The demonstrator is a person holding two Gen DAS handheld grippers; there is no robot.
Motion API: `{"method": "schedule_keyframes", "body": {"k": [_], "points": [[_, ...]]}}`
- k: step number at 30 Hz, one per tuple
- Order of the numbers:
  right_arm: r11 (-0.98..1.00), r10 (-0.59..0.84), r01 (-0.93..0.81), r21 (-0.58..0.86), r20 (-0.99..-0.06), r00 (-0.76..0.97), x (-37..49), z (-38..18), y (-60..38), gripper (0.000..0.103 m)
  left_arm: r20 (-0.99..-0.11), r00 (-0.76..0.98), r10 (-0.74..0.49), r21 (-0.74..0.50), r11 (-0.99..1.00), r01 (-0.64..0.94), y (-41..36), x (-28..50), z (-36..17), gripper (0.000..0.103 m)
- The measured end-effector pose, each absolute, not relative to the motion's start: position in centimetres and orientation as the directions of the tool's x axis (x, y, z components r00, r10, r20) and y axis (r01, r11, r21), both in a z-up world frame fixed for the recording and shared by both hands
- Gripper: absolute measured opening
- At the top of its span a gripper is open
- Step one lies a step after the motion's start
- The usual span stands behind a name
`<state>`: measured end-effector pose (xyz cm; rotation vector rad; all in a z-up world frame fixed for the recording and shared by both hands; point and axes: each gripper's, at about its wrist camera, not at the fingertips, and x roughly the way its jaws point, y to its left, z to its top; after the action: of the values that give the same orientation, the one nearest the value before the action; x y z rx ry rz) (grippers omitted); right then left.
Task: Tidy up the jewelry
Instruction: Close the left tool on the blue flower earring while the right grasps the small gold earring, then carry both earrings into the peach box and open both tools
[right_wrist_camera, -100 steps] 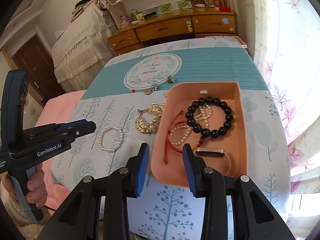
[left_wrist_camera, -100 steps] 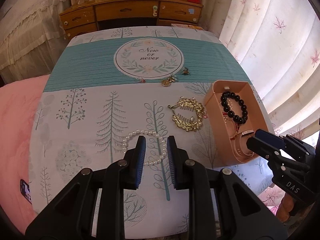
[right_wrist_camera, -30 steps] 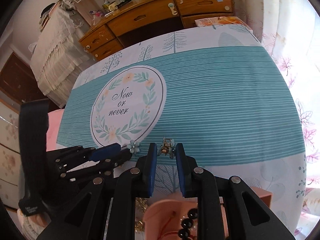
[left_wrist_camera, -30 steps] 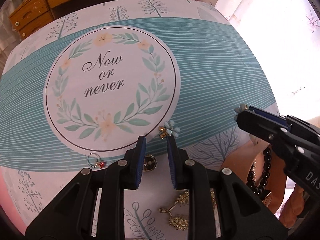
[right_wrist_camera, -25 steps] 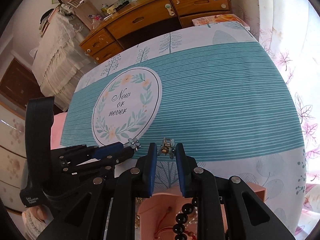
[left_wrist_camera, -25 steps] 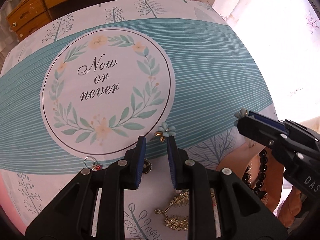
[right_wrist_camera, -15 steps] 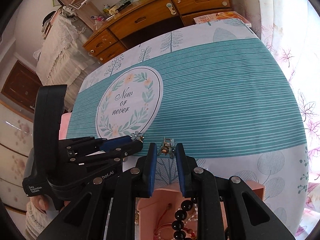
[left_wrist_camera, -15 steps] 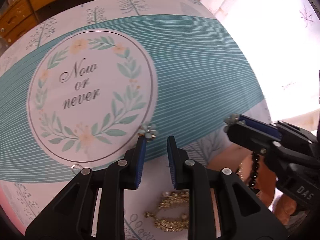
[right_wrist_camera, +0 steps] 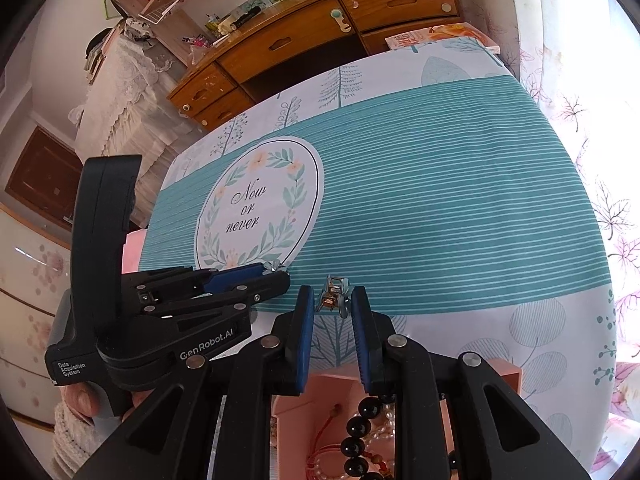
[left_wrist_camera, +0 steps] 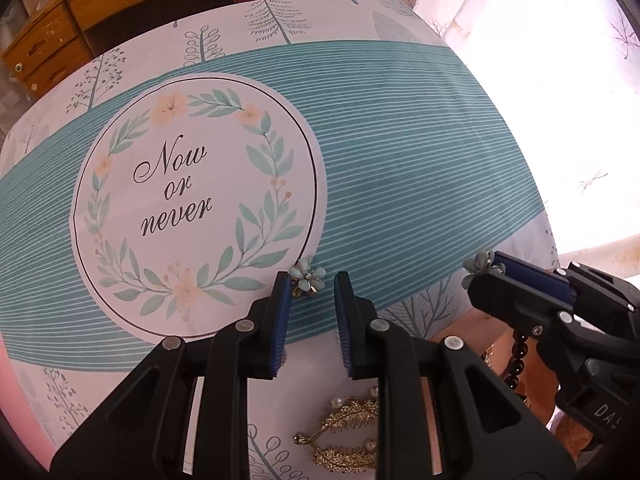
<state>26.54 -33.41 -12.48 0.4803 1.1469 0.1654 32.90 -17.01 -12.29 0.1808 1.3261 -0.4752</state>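
Note:
My right gripper [right_wrist_camera: 331, 300] is shut on a small blue flower earring [right_wrist_camera: 333, 301] and holds it above the far end of the pink jewelry box [right_wrist_camera: 316, 390]; the earring also shows at its tips in the left wrist view [left_wrist_camera: 482, 263]. My left gripper [left_wrist_camera: 308, 286] holds a second blue flower earring [left_wrist_camera: 307, 278] at its left fingertip, just over the tablecloth; the jaws show a gap, so the grip is unclear. The same earring shows in the right wrist view [right_wrist_camera: 274, 266]. The box holds a black bead bracelet [right_wrist_camera: 356, 446], pearls and red cords.
A gold leaf hair clip [left_wrist_camera: 346, 436] lies on the tablecloth [left_wrist_camera: 400, 160] below my left gripper. A wooden dresser [right_wrist_camera: 312, 44] stands beyond the table's far edge, with a book [right_wrist_camera: 432, 36] near it. Curtains [right_wrist_camera: 580, 80] hang on the right.
Both grippers have lifted away from the cloth, each with a blue flower earring, and drawn back towards the pink box. The left gripper's earring has shifted towards its left fingertip.

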Motion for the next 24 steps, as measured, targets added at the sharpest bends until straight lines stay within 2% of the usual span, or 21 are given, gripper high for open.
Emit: {"method": "schedule_keyframes", "body": {"k": [18, 24], "points": [[0.881, 0.369, 0.128, 0.455, -0.831, 0.416, 26.2, -12.5, -33.8, 0.018, -0.966, 0.214, -0.143, -0.034, 0.896, 0.443, -19.2, 33.5, -13.6, 0.019], [0.877, 0.372, 0.130, 0.462, -0.826, 0.424, 26.0, -12.5, -33.9, 0.018, -0.957, 0.234, -0.172, -0.060, 0.905, 0.421, -18.7, 32.7, -12.8, 0.017]]}}
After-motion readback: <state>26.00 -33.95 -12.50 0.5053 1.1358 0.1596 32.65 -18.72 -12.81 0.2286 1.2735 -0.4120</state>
